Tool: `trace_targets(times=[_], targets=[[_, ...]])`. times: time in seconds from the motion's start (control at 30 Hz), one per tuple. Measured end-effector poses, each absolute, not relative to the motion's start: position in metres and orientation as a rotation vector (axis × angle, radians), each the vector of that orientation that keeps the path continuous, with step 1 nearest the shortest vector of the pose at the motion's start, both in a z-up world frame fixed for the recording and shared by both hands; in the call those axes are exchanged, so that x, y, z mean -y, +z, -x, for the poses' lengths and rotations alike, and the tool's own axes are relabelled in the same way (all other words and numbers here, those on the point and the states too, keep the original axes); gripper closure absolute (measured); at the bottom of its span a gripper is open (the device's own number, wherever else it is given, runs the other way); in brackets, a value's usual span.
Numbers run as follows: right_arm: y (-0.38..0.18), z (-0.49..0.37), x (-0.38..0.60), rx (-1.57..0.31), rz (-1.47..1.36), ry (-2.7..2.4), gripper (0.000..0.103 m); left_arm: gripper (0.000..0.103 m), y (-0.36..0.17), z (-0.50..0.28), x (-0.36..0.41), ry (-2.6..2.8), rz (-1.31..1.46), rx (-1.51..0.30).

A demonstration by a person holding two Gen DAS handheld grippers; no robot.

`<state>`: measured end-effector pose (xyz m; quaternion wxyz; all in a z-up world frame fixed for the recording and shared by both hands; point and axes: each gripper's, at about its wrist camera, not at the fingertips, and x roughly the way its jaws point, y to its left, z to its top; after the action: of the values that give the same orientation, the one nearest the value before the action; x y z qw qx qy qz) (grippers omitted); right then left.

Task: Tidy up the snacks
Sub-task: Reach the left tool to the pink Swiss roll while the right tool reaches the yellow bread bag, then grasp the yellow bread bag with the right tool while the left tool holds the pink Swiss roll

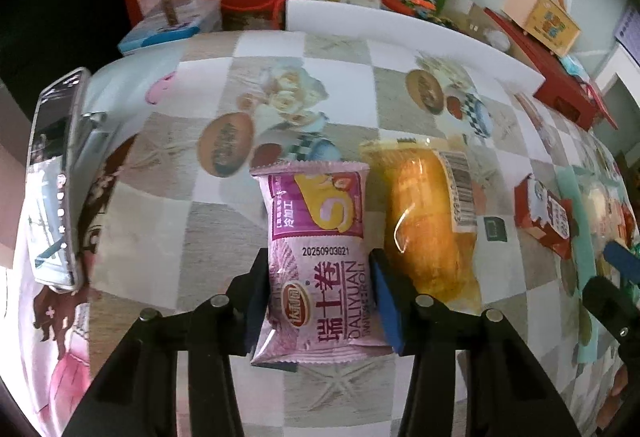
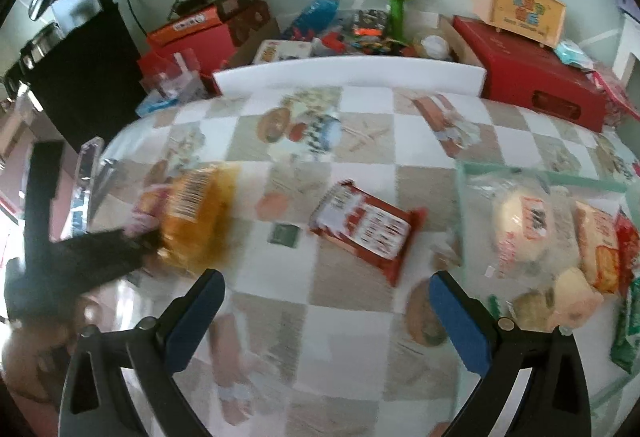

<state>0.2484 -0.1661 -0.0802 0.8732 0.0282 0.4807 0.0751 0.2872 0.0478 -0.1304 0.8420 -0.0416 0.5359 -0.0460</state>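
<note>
Left gripper (image 1: pixel 320 301) clamps the pink Swiss roll packet (image 1: pixel 316 257) beside the yellow bread packet (image 1: pixel 428 213), while right gripper (image 2: pixel 324 321) gapes wide, holding nothing, above the table (image 2: pixel 360 317).

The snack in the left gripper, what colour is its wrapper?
Pink and purple snack, clearest in the left wrist view.

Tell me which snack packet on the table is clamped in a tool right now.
The pink Swiss roll packet, pinched in the left tool. The orange bread packet and the red wafer packet lie free on the tablecloth.
</note>
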Motion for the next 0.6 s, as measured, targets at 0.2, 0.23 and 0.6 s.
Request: trace_targets(times=[0.2,0.23,0.6], targets=[[-0.081,-0.267,0.14,-0.994,-0.098,0.223,0.0,0.054,-0.132,-0.288,-0.047,-0.102,0.105,-1.133],[-0.082,-0.27,0.135,-0.994,-0.097,0.23,0.0,0.054,-0.132,-0.288,-0.05,-0.098,0.115,-1.133],[-0.105,-0.31,0.093,-1.046,-0.071,0.283,0.005,0.054,-0.133,-0.286,-0.075,-0.049,0.158,-1.135]])
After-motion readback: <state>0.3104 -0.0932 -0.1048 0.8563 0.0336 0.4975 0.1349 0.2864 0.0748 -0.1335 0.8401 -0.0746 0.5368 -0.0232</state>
